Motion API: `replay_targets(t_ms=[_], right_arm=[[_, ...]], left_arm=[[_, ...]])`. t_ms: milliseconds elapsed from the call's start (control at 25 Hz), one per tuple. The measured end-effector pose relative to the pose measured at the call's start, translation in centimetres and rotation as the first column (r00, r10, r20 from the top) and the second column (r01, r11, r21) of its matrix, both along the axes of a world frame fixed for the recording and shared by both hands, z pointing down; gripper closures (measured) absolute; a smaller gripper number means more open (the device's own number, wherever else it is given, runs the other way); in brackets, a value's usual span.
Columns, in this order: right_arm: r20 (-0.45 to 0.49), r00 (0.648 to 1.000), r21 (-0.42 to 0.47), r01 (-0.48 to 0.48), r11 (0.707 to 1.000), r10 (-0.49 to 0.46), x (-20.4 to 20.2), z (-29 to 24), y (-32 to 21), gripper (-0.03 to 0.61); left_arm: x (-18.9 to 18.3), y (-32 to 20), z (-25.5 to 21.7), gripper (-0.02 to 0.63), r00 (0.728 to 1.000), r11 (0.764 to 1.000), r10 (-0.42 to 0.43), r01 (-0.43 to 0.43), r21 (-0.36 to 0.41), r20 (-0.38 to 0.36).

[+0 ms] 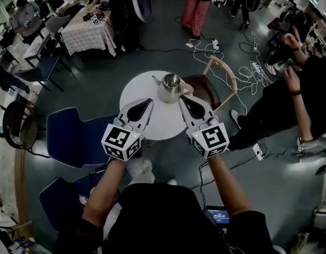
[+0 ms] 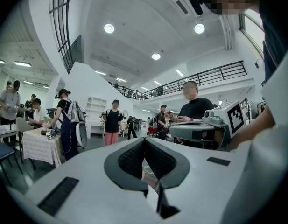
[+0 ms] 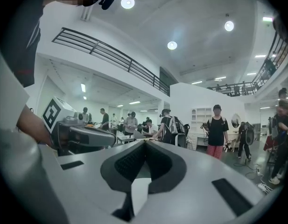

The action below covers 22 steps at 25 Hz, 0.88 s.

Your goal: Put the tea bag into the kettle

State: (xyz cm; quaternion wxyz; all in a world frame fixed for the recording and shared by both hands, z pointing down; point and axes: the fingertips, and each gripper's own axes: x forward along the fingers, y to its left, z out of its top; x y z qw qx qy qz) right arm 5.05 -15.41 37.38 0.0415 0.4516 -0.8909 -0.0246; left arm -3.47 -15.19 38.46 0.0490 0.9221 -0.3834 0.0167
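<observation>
Grey-padded left gripper and right gripper are clenched empty, near the kettle.

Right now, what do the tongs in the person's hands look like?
Both the left tongs and right tongs are pale grey pointed shells with black ribbed pads inside. Each carries a white cube with black square markers. The person's sleeves are black.

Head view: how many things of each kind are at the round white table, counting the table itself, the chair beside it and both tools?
Table: 1, the round white table
Kettle: 1, the metal kettle, standing on the table
Chair: 1, the wooden chair
Tools: 2, the left tool and the right tool, both shut and empty
Total: 5
</observation>
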Motion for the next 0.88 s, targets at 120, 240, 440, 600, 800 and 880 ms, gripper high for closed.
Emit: replay_targets(t_ms=[120, 240, 440, 600, 800, 880], right_arm=[[0.001, 1.0, 0.004, 0.012, 1.0, -0.012, 0.3, -0.2, 1.7, 0.56], [-0.004, 1.0, 0.007, 0.027, 1.0, -0.027, 0.9, 0.0, 3.6, 0.561], [-0.002, 0.999, 0.011, 0.054, 0.998, -0.054, 2.0, -0.3, 6.6, 0.561], [-0.005, 0.997, 0.016, 0.079, 0.997, -0.079, 2.9, -0.3, 8.7, 0.561], [-0.008, 0.995, 0.022, 0.097, 0.995, -0.097, 3.7, -0.6, 11.0, 0.561], [-0.008, 0.995, 0.023, 0.102, 0.995, -0.101, 4.1, -0.6, 11.9, 0.56]], left_arm=[[0.4, 1.7, -0.7, 0.6, 0.999, 1.0, -0.004, 0.003, -0.012, -0.045], [1.2, 3.6, -1.0, 0.6, 0.999, 1.0, -0.011, 0.011, 0.002, -0.049], [2.7, 6.8, -1.6, 0.6, 0.999, 0.999, -0.03, 0.031, 0.016, -0.044], [3.8, 9.1, -1.7, 0.598, 0.998, 0.999, -0.044, 0.044, 0.021, -0.037], [4.8, 11.5, -1.6, 0.598, 0.998, 0.998, -0.057, 0.057, 0.02, -0.035], [5.2, 12.3, -1.7, 0.6, 0.997, 0.998, -0.055, 0.056, 0.005, -0.06]])
